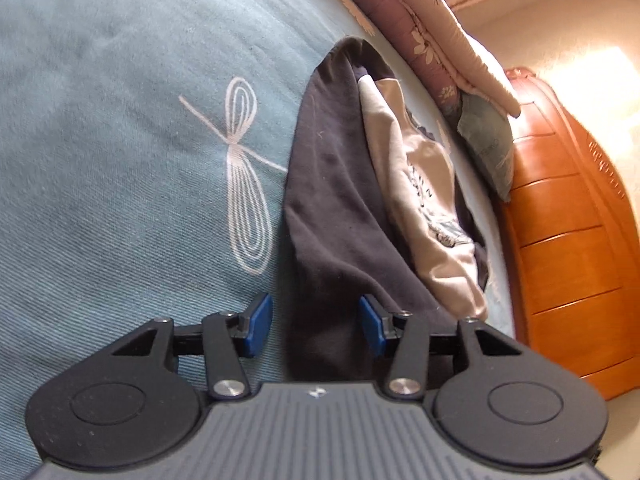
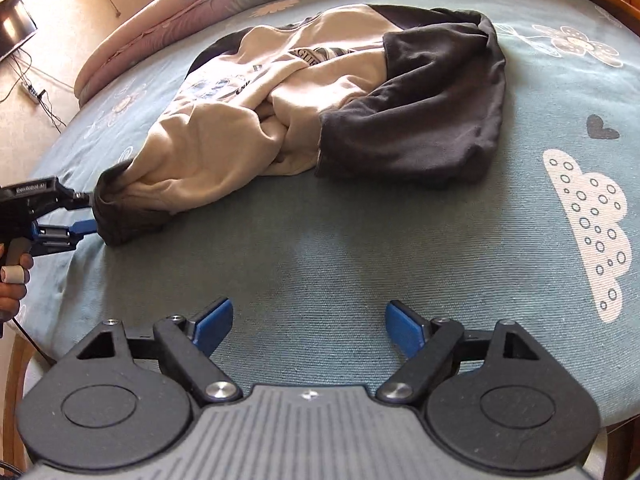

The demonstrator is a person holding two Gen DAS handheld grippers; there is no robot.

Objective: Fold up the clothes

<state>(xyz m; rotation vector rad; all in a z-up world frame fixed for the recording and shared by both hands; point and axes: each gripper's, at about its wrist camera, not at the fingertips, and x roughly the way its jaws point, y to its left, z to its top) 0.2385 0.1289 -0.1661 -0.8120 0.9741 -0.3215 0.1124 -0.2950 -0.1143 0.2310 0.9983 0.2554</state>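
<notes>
A beige and dark grey sweatshirt [image 2: 304, 108] lies crumpled on the teal bedsheet [image 2: 340, 248], one dark sleeve folded across its right side. In the left wrist view the same sweatshirt [image 1: 336, 208] stretches away from me, its dark hem lying between the blue pads. My left gripper [image 1: 316, 324] is open around that hem; in the right wrist view the left gripper [image 2: 90, 216] sits at the garment's dark left end, its fingers apart. My right gripper [image 2: 308, 326] hovers open over bare sheet, well in front of the sweatshirt, holding nothing.
A pink floral quilt [image 2: 192, 4] lies rolled along the far side of the bed. A wooden dresser [image 1: 568, 232] stands beside the bed, with a pillow [image 1: 488, 140] against it. A hand [image 2: 12, 280] holds the left gripper's handle. A wall screen [image 2: 14, 24] and cables are at the far left.
</notes>
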